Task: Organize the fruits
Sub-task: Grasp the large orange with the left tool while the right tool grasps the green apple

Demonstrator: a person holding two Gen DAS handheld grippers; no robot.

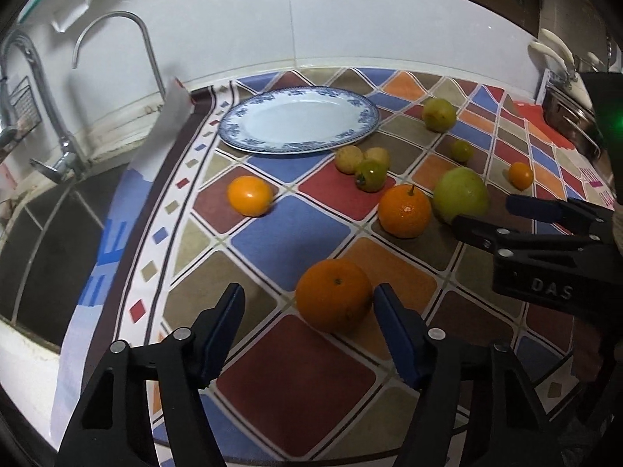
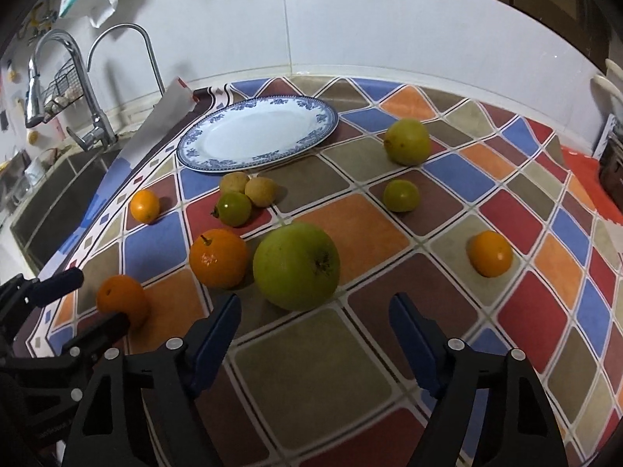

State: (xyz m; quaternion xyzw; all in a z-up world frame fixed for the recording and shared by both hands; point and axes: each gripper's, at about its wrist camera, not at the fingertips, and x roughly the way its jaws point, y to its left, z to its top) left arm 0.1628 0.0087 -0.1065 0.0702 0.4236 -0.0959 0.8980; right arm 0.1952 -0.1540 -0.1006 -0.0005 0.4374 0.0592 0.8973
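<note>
Blue pads of my left claw (image 1: 309, 303) stand spread on either side of an orange (image 1: 334, 300); the right pad is just beside its skin, the left pad well apart from it, and nothing is pinched. Beyond that orange sits a stemmed orange (image 1: 405, 211), and just right of it the big green apple (image 1: 461, 194).

My right claw (image 2: 313, 309) is also spread wide and holds nothing. The apple (image 2: 296, 265) lies just past its tips, slightly left of the gap's middle, resting on the patterned cloth (image 2: 311, 381). Touching or nearly touching the apple's left side is the stemmed orange (image 2: 219, 258). Behind the apple, a small green fruit (image 2: 233, 209) sits against two tan ones (image 2: 249, 187). Left of these lies a small orange fruit (image 2: 145, 205). Right of the apple and well apart is another small orange fruit (image 2: 490, 253); further back are a small green one (image 2: 401, 195) and a larger yellow-green one (image 2: 407, 141).

Behind the apple, near the wall, the blue-rimmed plate (image 2: 323, 116) lies bare on the cloth.
</note>
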